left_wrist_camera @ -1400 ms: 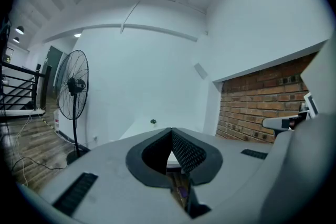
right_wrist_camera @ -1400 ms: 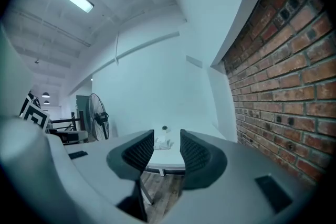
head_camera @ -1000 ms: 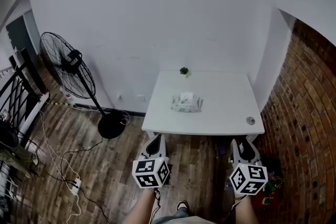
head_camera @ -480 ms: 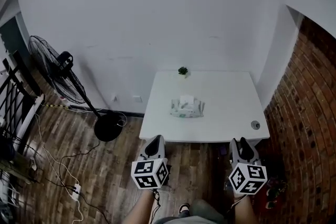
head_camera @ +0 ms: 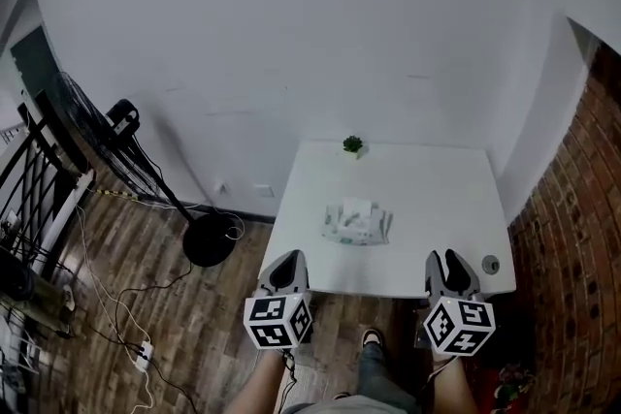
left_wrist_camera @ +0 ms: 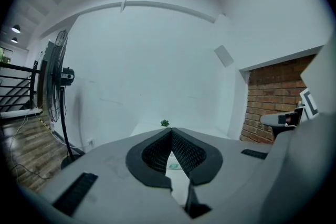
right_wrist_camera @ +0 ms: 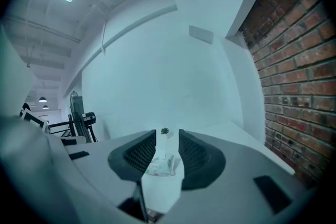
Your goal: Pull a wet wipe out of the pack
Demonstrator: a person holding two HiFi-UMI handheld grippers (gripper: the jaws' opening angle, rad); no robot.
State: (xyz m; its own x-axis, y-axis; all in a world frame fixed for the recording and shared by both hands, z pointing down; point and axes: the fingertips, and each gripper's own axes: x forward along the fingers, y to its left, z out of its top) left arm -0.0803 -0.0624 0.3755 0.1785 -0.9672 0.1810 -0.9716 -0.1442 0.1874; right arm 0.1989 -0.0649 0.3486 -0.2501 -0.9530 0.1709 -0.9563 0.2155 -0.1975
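Note:
The wet wipe pack (head_camera: 357,223) lies flat in the middle of the white table (head_camera: 427,199), with a white wipe sticking up from its top. Both grippers hang before the table's near edge, well short of the pack. My left gripper (head_camera: 283,269) is shut and holds nothing; in the left gripper view its jaws (left_wrist_camera: 171,132) meet at the tips, with a sliver of the pack (left_wrist_camera: 173,166) below them. My right gripper (head_camera: 446,265) is open and holds nothing. Through its gap (right_wrist_camera: 167,136) in the right gripper view I see the pack (right_wrist_camera: 161,165).
A small potted plant (head_camera: 352,145) stands at the table's far edge, and a round cable port (head_camera: 490,264) at its near right corner. A standing fan (head_camera: 121,126), black railing (head_camera: 29,179) and floor cables (head_camera: 144,344) are at left. A brick wall (head_camera: 582,257) is at right.
The view has come closer to the table, so the table and pack sit nearer to the grippers. The fan has slid toward the left edge. Both grippers keep their states.

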